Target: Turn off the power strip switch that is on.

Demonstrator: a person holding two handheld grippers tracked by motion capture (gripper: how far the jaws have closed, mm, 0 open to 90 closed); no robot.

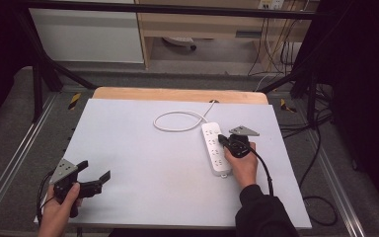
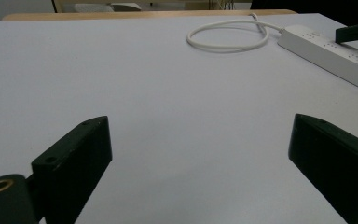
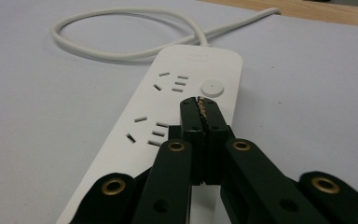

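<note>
faint embossed writing on power strip point(image 3: 168, 116) near cord end, unreadable. right tool point(image 3: 200, 103) pressed together, nothing pinched, tips low over strip just short of round button point(image 3: 212, 87); right hand point(image 1: 243, 165) beside strip. left tool point(image 1: 93, 176) spread, over bare table point(image 1: 143, 163) near left corner. strip white, long, right of table; cord point(image 1: 177, 121) looped behind.

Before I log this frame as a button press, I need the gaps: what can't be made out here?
- Contact: the shut right gripper points at the round button on the power strip; in the right gripper view, touching or hovering cannot be told.
- Switch state: no light visible.
- Strip's near end: in the right gripper view, covered by the gripper.
- Cord: its far end drops behind the table edge in the high view.
- Left gripper: open, holding nothing.
</note>
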